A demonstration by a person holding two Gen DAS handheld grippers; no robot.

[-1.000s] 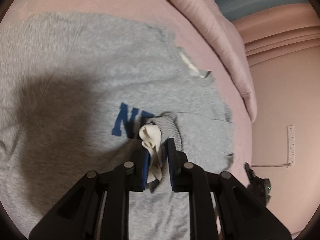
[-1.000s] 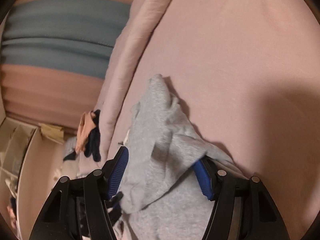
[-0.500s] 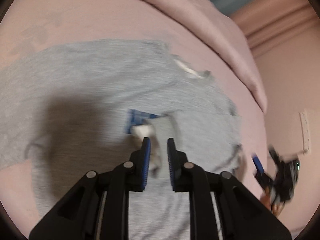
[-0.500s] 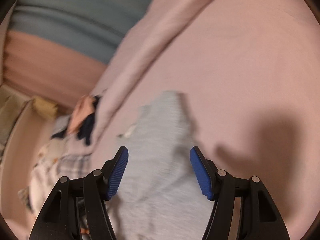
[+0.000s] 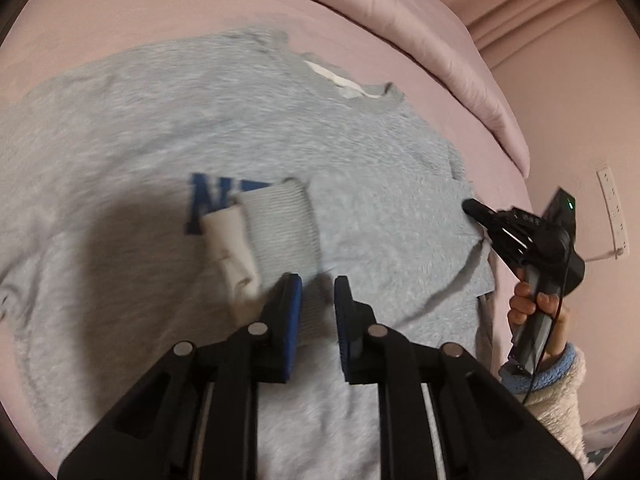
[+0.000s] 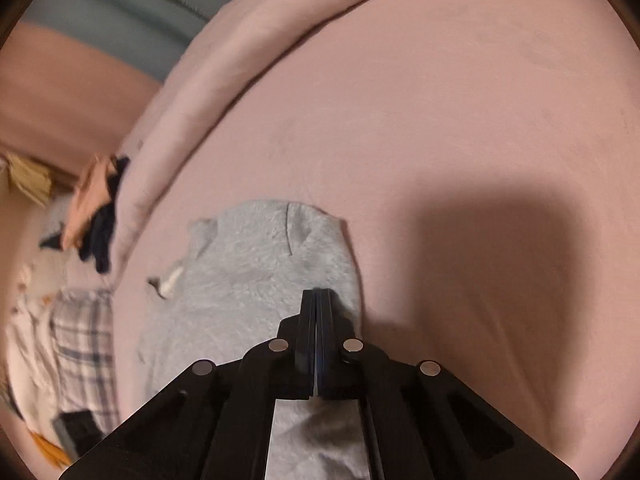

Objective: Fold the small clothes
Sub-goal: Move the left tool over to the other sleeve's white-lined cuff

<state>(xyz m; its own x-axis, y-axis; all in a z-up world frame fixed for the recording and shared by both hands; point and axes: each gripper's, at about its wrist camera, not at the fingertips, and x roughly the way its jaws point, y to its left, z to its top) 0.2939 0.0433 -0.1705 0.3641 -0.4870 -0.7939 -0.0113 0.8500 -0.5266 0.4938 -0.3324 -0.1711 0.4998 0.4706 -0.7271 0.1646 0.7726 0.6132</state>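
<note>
Pink bed (image 5: 120,12) — sweatshirt (image 5: 140,120) collar far-right

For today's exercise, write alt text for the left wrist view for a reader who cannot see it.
A grey sweatshirt with blue letters lies spread on a pink bed, one ribbed cuff folded over its chest. The left gripper stands nearly closed over it, and the right gripper reaches in at the sweatshirt's edge.

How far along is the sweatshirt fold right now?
Done: one sleeve is folded across the gray sweatshirt, its ribbed cuff lying over the blue lettering. In hand: the left gripper pinches that sleeve near the cuff; the right gripper is shut and empty above the sweatshirt's edge. Left: other sleeve and body folds.
</note>
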